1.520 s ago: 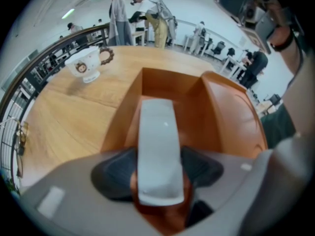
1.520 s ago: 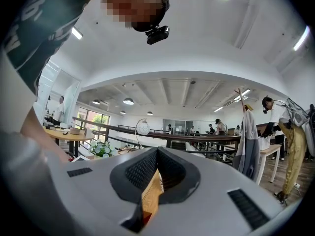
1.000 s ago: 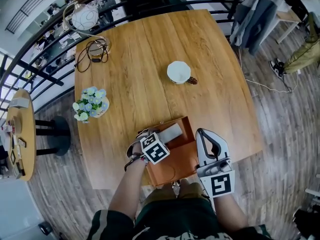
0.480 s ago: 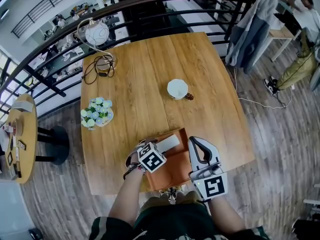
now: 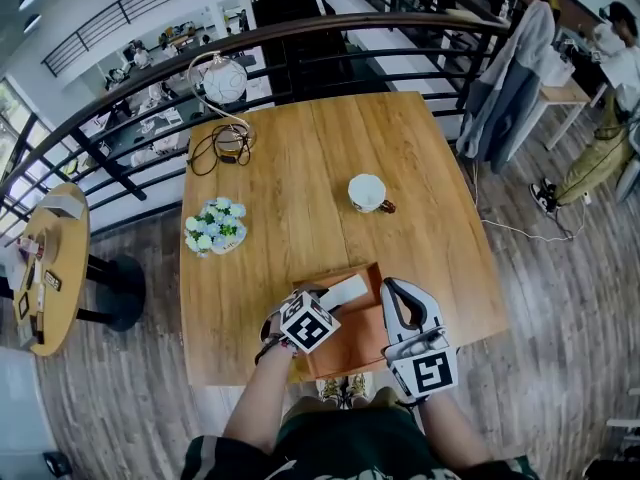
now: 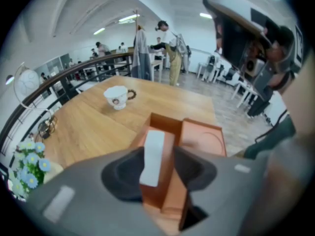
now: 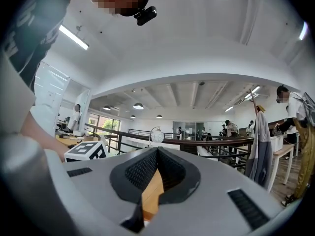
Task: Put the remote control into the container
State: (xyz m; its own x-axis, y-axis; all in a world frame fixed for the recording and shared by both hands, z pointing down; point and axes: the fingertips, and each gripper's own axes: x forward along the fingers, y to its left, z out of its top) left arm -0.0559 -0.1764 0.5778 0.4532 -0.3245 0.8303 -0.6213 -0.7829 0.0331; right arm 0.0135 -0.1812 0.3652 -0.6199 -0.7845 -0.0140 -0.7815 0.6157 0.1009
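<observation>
At the far left corner of the wooden tabletop (image 5: 300,188) stands a globe lamp (image 5: 222,80), with a coil of dark cable (image 5: 224,144) just in front of it. Nearer along the left edge sits a small bunch of pale blue and white flowers (image 5: 214,226).

At the near edge, the left gripper (image 6: 158,154) hangs above the container (image 5: 356,340), pointing steeply down at it. Its jaws stand apart and have just been closing. Nothing is between the pads; through the gap only the box below shows. The container is an orange-brown open box lying flat at the near edge of the tabletop. The remote control (image 5: 344,290), a pale grey slab, lies inside it along the far side, touching neither gripper. Just right of the remote is a flat section with a round imprint; whether that is a second compartment or an opened lid I cannot tell.

Farther off and slightly right, well apart from the box, a white cup (image 5: 367,192) with a dark handle stands upright.

The right gripper (image 7: 157,150) is held just beside the container's right side, pointing level across the tabletop. Its jaws meet at the tips and hold nothing.

Beyond the railing at the far right, grey coats (image 5: 505,88) hang.
</observation>
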